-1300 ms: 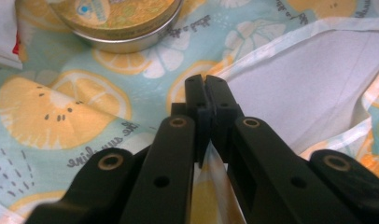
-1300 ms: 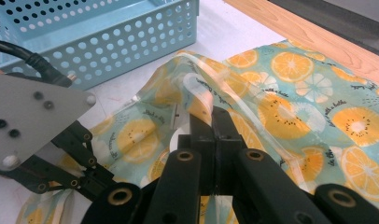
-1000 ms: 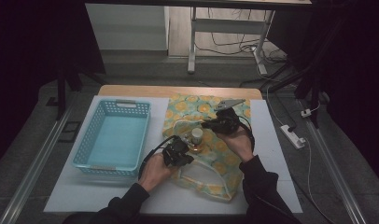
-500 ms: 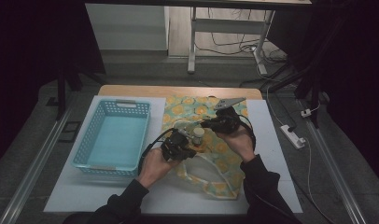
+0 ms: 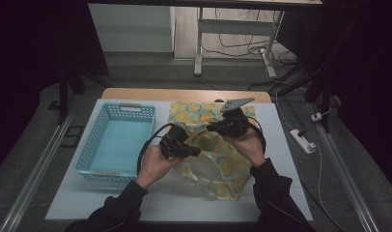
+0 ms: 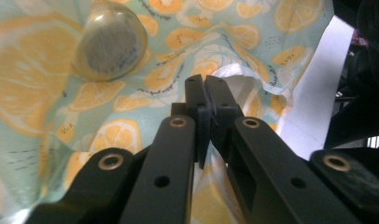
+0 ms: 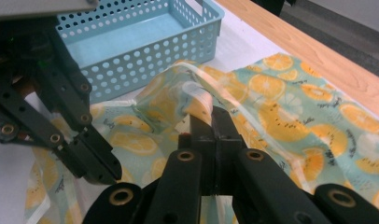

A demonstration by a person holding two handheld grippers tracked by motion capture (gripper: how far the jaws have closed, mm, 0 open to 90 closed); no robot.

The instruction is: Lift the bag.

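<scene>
Lemon-print bag point(image 5: 211, 159) | left gripper point(image 6: 207, 100) clenching bag film between its jaws; right gripper point(image 7: 211, 122) pinching the opposite rim, apparently spreading the mouth; round lidded jar point(image 6: 110, 41) lying beyond left jaws, probably awaiting bagging

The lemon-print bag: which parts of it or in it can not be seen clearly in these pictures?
- Round object in the lemon-print bag: blurred in the left gripper view; what it is stays unclear.
- Bag mouth, high view: covered by the left hand-held gripper and the right hand-held gripper.
- Pinched bag edge, right gripper view: hidden between the shut jaws.
</scene>
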